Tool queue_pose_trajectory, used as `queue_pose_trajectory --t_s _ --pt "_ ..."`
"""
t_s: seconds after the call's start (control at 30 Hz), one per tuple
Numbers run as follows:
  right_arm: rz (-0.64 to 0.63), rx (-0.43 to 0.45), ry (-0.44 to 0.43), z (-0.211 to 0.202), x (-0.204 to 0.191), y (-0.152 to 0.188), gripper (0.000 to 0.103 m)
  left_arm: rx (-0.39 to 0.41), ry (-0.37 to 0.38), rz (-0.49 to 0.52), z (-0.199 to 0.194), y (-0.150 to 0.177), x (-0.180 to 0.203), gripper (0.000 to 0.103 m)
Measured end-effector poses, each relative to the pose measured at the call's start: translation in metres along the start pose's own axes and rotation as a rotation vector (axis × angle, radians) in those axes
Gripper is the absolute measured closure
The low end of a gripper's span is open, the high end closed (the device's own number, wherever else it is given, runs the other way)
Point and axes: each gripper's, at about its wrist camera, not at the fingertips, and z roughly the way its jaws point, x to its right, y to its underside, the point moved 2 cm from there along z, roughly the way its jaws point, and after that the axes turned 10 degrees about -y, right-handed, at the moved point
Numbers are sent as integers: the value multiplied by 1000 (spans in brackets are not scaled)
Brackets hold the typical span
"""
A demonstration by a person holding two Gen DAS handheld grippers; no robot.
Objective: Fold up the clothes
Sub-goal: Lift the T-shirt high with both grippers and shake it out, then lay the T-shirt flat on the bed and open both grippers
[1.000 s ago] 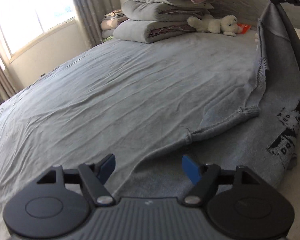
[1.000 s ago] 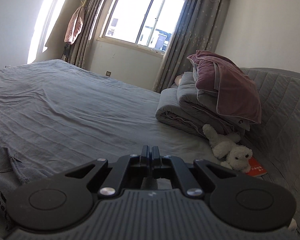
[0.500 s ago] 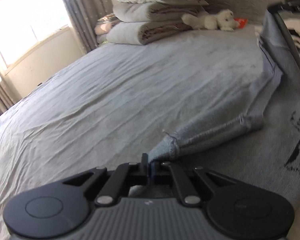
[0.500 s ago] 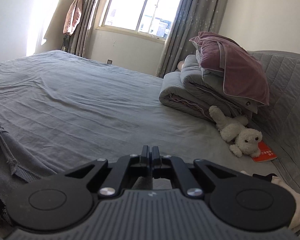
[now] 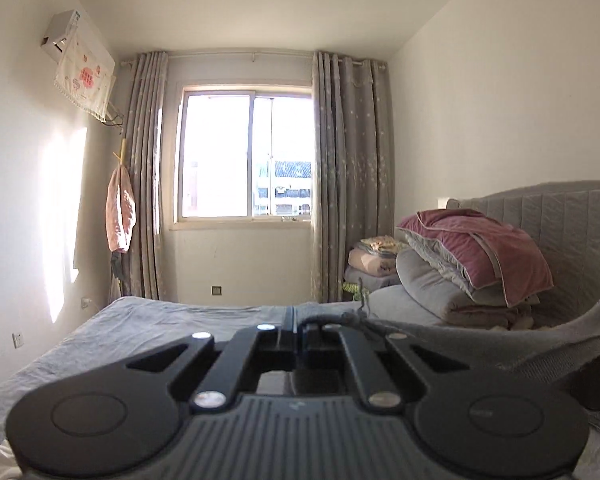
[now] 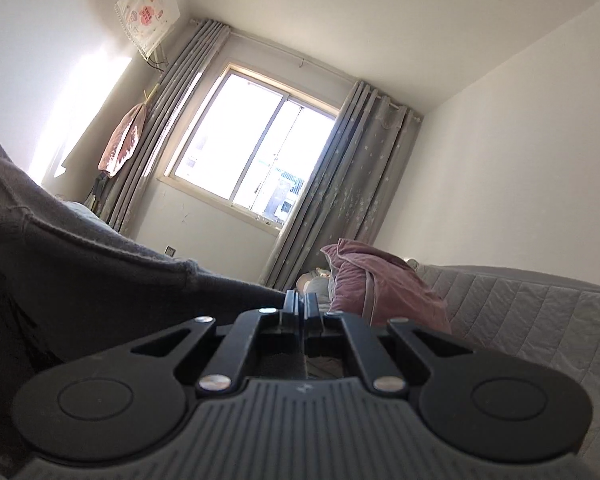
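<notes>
grey sweater (image 5: 532, 344) now lifted off bed (image 5: 148, 320), slung at 3 o'clock of left gripper (image 5: 297, 322) | left gripper went wide→pinched on its edge | right gripper (image 6: 300, 304) clamped on sweater, 9 o'clock | both tilted up toward window (image 5: 246, 160) | judged: ready to fold

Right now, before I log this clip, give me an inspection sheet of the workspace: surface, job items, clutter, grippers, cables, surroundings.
Surface: bed with a wrinkled grey sheet.
Job's things: grey knit garment, lifted and stretched between both grippers; also seen in the right wrist view.
Clutter: folded bedding stack topped by a pink pillow at the headboard.
Grippers: left gripper shut on the garment; right gripper shut on the garment.
Cables: nothing seen.
Surroundings: window with grey curtains, covered air conditioner on the wall, pink cloth hanging beside the curtain.
</notes>
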Motion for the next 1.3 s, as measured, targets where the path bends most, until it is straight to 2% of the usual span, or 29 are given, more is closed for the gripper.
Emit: queue_pose_trajectory --t_s 0.1,0.2,0.33,0.47,0.57,0.73,0.9,1.03,1.17,1.2,1.3 --pt "-29 109 32 -22 8 -33 102 113 -31 -4 -36 -35 -4 101" --pt "-37 210 58 -44 19 -58 102 196 -51 -41 -64 -64 -12 101" --pt "-48 318 105 -63 36 -78 102 276 -61 -82 -88 -87 -26 101" --pt "-47 371 145 -61 54 -84 102 304 -56 -70 -85 -89 -27 101" --pt "-51 328 148 -31 62 -74 102 247 -64 -29 -54 -74 -20 101" --pt "-39 121 70 68 58 -16 102 38 -74 2 49 -23 -8 101" --pt "20 -147 -13 192 37 73 102 -220 -105 133 201 66 18 101" --pt "64 -389 -70 294 -5 148 102 -467 -126 185 321 179 43 100" --pt "132 -643 -149 372 -50 229 102 -707 -184 246 404 304 63 99" --pt "117 -684 -154 378 -64 248 102 -730 -196 256 413 323 64 99" --pt "116 -728 -118 386 -73 275 102 -694 -187 252 424 336 62 98"
